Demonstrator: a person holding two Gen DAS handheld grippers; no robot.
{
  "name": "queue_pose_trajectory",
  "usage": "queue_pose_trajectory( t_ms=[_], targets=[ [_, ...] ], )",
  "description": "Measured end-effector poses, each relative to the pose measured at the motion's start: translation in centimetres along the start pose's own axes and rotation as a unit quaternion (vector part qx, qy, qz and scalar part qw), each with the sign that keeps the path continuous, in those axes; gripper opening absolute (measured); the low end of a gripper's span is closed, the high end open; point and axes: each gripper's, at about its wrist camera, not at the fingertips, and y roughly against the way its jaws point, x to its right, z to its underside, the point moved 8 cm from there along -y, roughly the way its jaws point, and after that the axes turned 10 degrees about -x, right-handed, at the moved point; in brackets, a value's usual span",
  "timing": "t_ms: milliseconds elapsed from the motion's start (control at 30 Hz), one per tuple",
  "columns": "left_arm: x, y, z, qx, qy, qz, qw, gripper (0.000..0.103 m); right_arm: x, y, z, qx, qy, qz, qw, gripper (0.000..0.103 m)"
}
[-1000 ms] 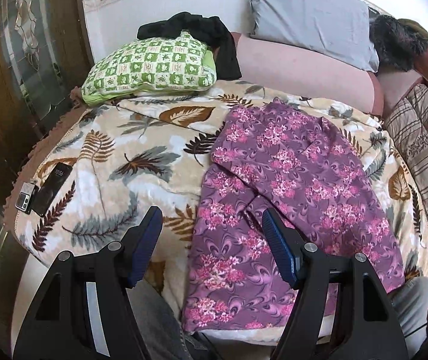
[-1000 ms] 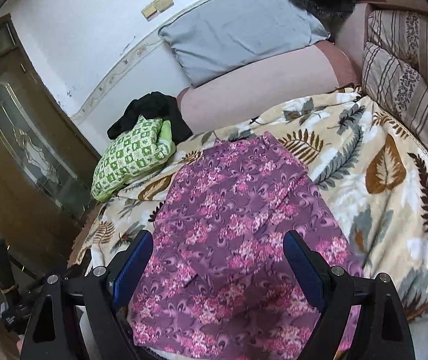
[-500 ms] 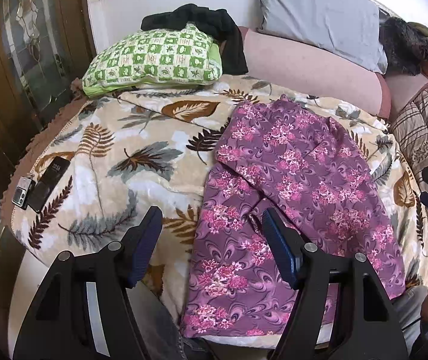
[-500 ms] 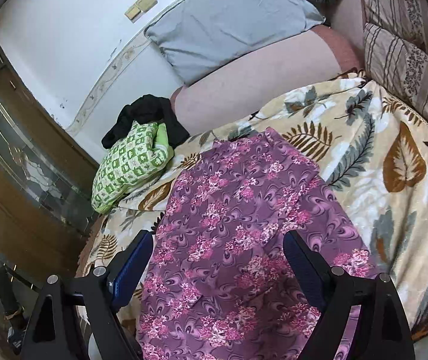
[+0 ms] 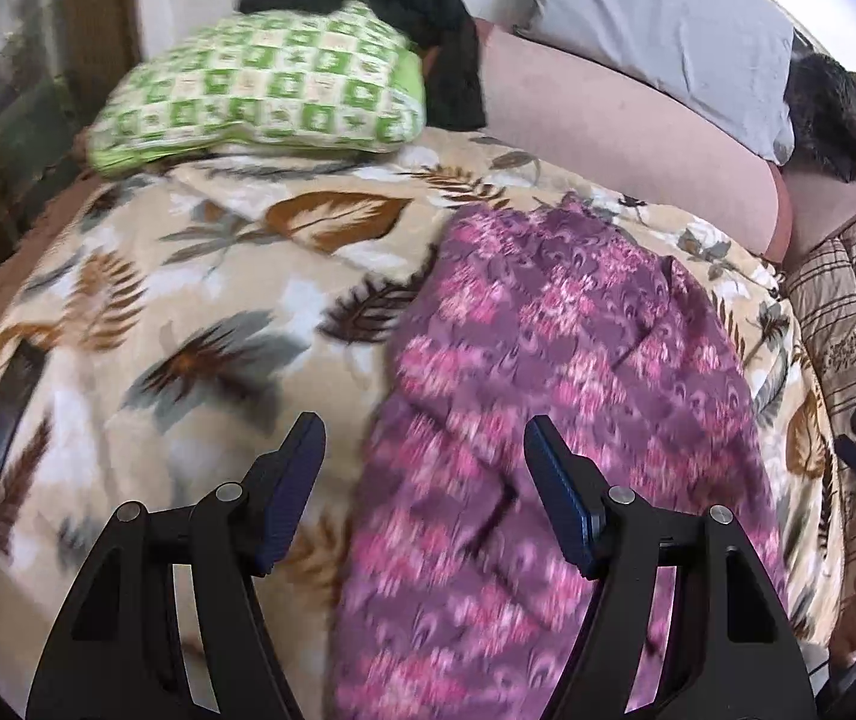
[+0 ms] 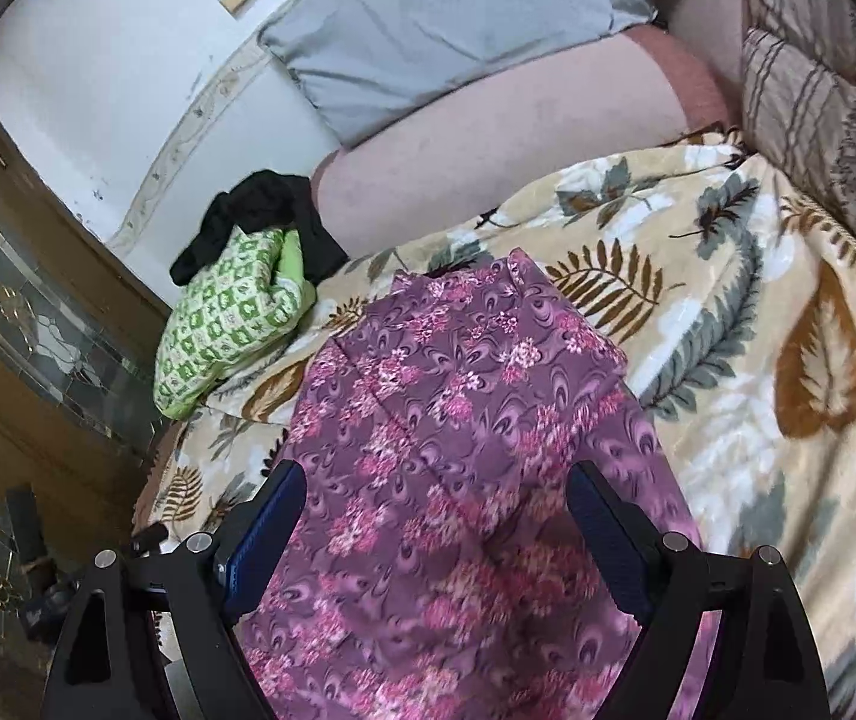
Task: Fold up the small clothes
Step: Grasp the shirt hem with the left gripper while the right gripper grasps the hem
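Your left gripper (image 5: 425,501) hangs over the near edge of the bed, with its jaws apart and nothing between the blue pads. The left pad is above the leaf-print blanket (image 5: 188,324), and the right pad is above the purple floral garment (image 5: 547,372). This view is blurred, so fine folds in the cloth are hard to read.

Your right gripper (image 6: 436,531) is also released, the jaws standing wide. It looks down on the near part of the same purple floral garment (image 6: 457,420), and neither pad presses on the cloth.

The garment lies spread flat on the leaf-print blanket (image 6: 787,360), long from the near edge toward the pink bolster (image 6: 487,144) at the back. A seam or fold line runs along its length.

Behind it, on the left, a green checked pillow (image 5: 260,90) rests on the blanket, and a black garment (image 5: 428,30) lies partly on this pillow. A grey pillow (image 6: 439,18) leans on the wall above the bolster. On the right side a striped cushion (image 6: 817,102) stands beside the blanket.
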Motion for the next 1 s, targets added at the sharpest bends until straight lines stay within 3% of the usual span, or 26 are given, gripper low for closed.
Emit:
queue_pose_trajectory(
  t_ms=[200, 300, 467, 600, 700, 733, 767, 800, 833, 867, 900, 1000],
  targets=[
    [0.2, -8.4, -6.4, -0.056, -0.006, 0.044, 0.9974, 0.069, 2.6, -6.3, -5.7, -0.055, -0.001, 0.015, 0.998, 0.087],
    [0.1, -11.0, -9.9, -0.045, -0.001, 0.053, 0.9976, 0.069, 4.5, -10.2, -9.4, -0.082, -0.006, 0.037, 0.996, 0.087],
    [0.7, -16.5, -15.6, -0.086, -0.005, 0.071, 0.9938, 0.069, 7.3, -16.0, -14.2, -0.118, -0.021, 0.062, 0.991, 0.087],
    [1.4, -20.6, -18.5, -0.13, -0.03, 0.059, 0.9893, 0.069, 8.0, -19.7, -17.3, -0.132, -0.014, 0.074, 0.988, 0.085],
    [1.1, -22.6, -19.7, -0.137, -0.021, 0.046, 0.9893, 0.069, 8.8, -21.8, -18.4, -0.144, -0.009, 0.096, 0.985, 0.082],
    [0.8, -23.6, -20.0, -0.143, -0.009, 0.051, 0.9883, 0.069, 9.3, -22.6, -18.6, -0.149, -0.015, 0.098, 0.984, 0.073],
    [0.7, -24.4, -20.0, -0.157, 0.004, 0.062, 0.9856, 0.069, 9.6, -23.3, -18.7, -0.159, -0.018, 0.095, 0.983, 0.057],
    [0.6, -25.0, -19.8, -0.17, 0.014, 0.069, 0.983, 0.064, 9.8, -23.9, -18.8, -0.165, -0.019, 0.1, 0.981, 0.048],
    [0.4, -25.0, -19.9, -0.168, 0.019, 0.067, 0.9833, 0.057, 10.2, -24.3, -19.0, -0.164, -0.02, 0.116, 0.979, 0.033],
    [0.5, -24.7, -20.1, -0.162, 0.017, 0.071, 0.9841, 0.023, 10.3, -24.2, -19.2, -0.16, -0.017, 0.13, 0.978, 0.015],
    [1.1, -24.4, -19.9, -0.177, 0.013, 0.104, 0.9786, 0.006, 10.3, -24.0, -19.4, -0.158, -0.012, 0.139, 0.978, 0.009],
    [0.5, -21.4, -20.4, -0.144, 0.005, 0.109, 0.9836, 0.006, 9.5, -21.6, -19.9, -0.127, 0.001, 0.142, 0.982, 0.005]
  ],
)
